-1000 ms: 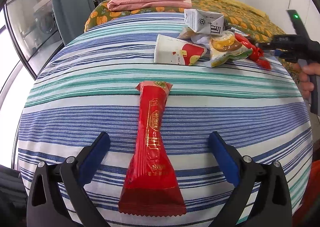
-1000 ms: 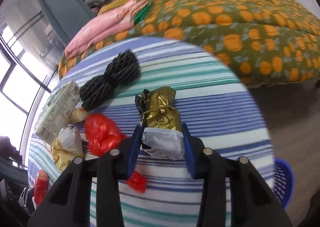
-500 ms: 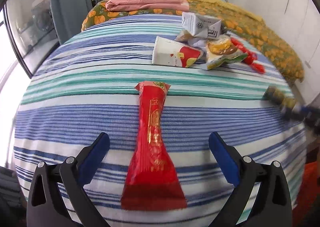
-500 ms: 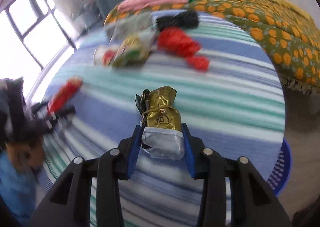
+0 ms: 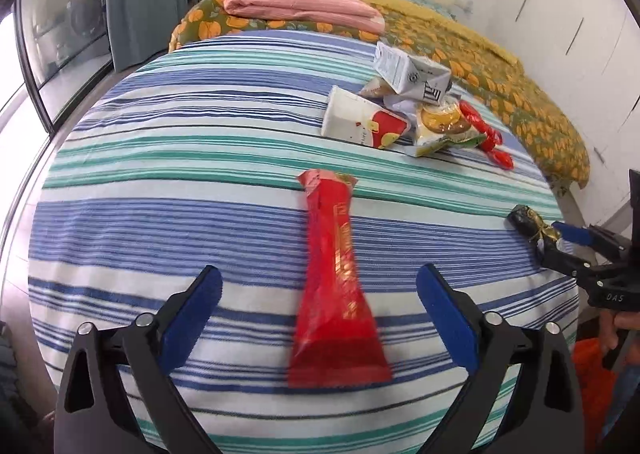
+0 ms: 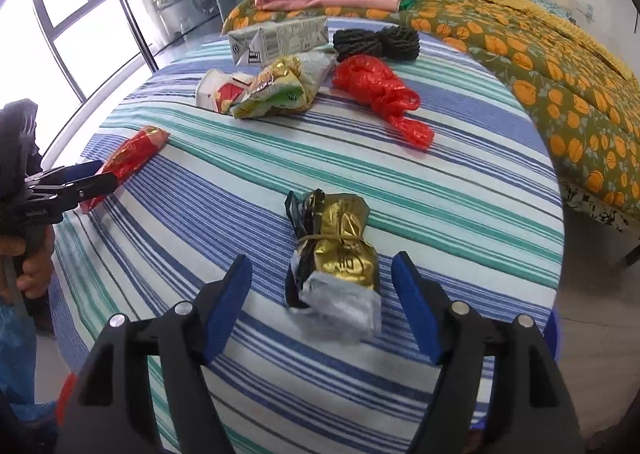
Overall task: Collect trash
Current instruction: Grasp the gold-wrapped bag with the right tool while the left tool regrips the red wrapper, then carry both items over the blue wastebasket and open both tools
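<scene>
1. Two grippers with blue pads are in my hands, both angled down over a round table covered in a blue, green and white striped cloth [image 5: 160, 158].
2. My left gripper [image 5: 319, 314] has its fingers wide apart and is closing slightly; a long red foil snack wrapper [image 5: 334, 274] lies flat on the cloth between them, touched by neither pad.
3. My right gripper [image 6: 322, 306] is opening; a crumpled gold and silver foil packet tied with a rubber band [image 6: 338, 262] lies between the fingers, with a gap on each side, so I am not clamping it.
4. On the far side of the table sits a cluster of trash: a grey and white drink carton [image 6: 276, 40], a white and red paper cup on its side [image 5: 360, 122], a green and gold snack bag [image 6: 280, 90], a knotted red plastic bag [image 6: 380, 94] and a bundle of black cord [image 6: 378, 42].
5. Beyond the table, a bed with an orange-patterned green quilt [image 6: 540, 54] carries a folded pink cloth [image 5: 300, 6].
6. At the table's near right edge, low down, the rim of a blue plastic basket [image 6: 552, 330] shows.
</scene>
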Available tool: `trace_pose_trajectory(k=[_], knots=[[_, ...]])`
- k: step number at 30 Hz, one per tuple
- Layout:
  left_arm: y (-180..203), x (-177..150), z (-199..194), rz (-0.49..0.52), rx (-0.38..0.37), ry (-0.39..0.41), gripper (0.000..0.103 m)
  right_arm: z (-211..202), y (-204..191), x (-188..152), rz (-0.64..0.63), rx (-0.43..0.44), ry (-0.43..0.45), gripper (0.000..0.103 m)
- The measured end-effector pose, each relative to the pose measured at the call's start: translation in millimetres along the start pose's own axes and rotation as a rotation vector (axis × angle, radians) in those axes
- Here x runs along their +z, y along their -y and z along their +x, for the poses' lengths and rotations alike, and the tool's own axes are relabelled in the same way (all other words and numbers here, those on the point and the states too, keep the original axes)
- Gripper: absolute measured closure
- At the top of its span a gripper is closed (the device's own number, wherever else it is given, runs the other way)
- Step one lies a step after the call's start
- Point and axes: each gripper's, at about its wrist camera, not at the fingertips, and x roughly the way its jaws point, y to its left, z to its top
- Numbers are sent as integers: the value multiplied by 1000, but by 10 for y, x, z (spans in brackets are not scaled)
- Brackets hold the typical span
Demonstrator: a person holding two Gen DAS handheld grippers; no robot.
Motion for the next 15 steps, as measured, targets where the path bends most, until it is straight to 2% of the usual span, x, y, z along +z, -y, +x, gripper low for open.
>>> trace_pose_trajectory(k=[1,3,4,5,6,8,10,15], knots=[[50,18,27,26,28,-7,15,27,6,10,6,1,-5,32],[118,33,61,61,64,-21,29,54,25,20,18,0,-11,33],[139,40,77,70,71,-29,33,56,30,18,21,0,-11,41],[150,46,86,74,75,-33,43,55,43,19,27,1,-9,46],[166,49,93,80,85,-36,48,55,54,19,34,2,-9,55],[192,39,97,96,105,-38,77,34,86,8,46,7,-8,59],[202,31,73,95,108,-33,85,-22,115,-17,57,9,8,59],[390,-7,-87,104,50,-9,89,-259,248,-109,114,54,61,60]])
